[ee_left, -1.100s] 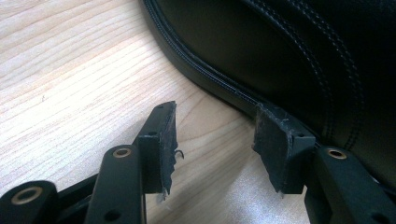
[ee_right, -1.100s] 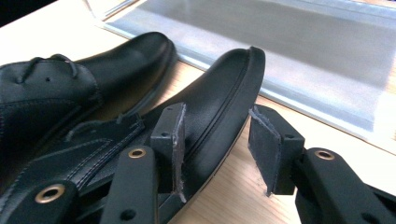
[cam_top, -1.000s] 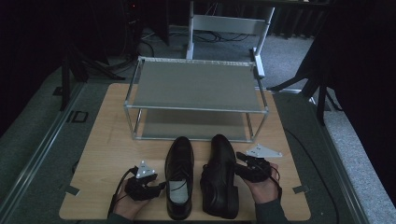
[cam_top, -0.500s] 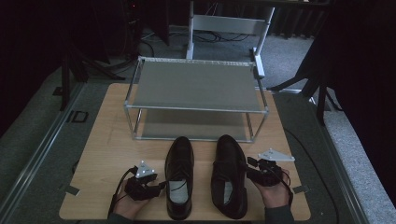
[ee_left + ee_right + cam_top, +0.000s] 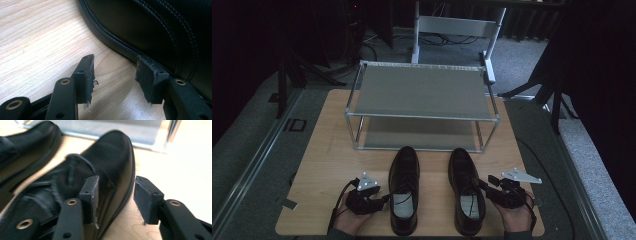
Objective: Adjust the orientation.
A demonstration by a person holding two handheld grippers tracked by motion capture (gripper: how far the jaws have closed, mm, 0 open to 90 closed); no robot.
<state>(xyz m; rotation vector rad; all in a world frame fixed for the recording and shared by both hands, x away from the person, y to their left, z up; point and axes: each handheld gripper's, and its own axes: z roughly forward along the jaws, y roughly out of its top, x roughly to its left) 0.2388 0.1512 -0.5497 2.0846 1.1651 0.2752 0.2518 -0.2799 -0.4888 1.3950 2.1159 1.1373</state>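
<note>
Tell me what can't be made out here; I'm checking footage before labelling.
- Left shoe, left gripper view: toe and heel cut off by frame edges.
- Right shoe, right gripper view: laces motion-blurred.
- Rack lower shelf, high view: mostly hidden under the top shelf.

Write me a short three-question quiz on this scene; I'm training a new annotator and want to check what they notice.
1. True or false: the two black leather dress shoes, left shoe and right shoe, stand on the grey two-tier metal shoe rack.
2. Which gripper straddles a shoe's side wall? A) left gripper B) right gripper
3. Fill in: both shoes' toes point toward the ____.

Key
1. False: they stand on the light wooden table, in front of the rack.
2. B; the left gripper's fingers lie open beside the left shoe's sole.
3. Rack.
</note>
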